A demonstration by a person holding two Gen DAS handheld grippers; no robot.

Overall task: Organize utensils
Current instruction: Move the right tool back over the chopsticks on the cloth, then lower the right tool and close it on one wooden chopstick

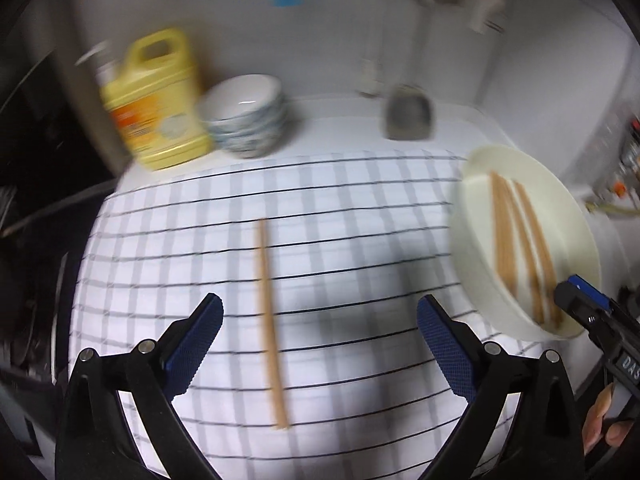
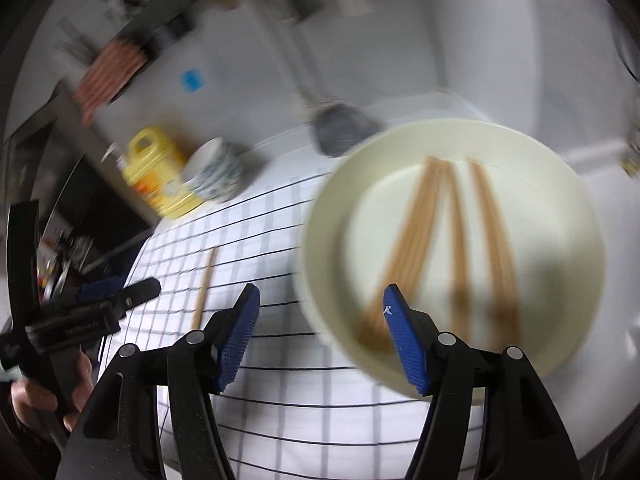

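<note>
With both the left gripper and right gripper spread empty, one light, stiff, slippery-looking chopstick is left on the checked cloth, left of the plate, best pinched mid-length.

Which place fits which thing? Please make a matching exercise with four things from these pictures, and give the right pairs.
Things:
1. single chopstick
2. chopsticks
3. yellow bottle
4. left gripper

Places or states:
A. inside the cream bowl
B. open, holding nothing
C. alone on the checked cloth
D. beside the stack of bowls

Pairs: 1-C, 2-A, 3-D, 4-B
</note>
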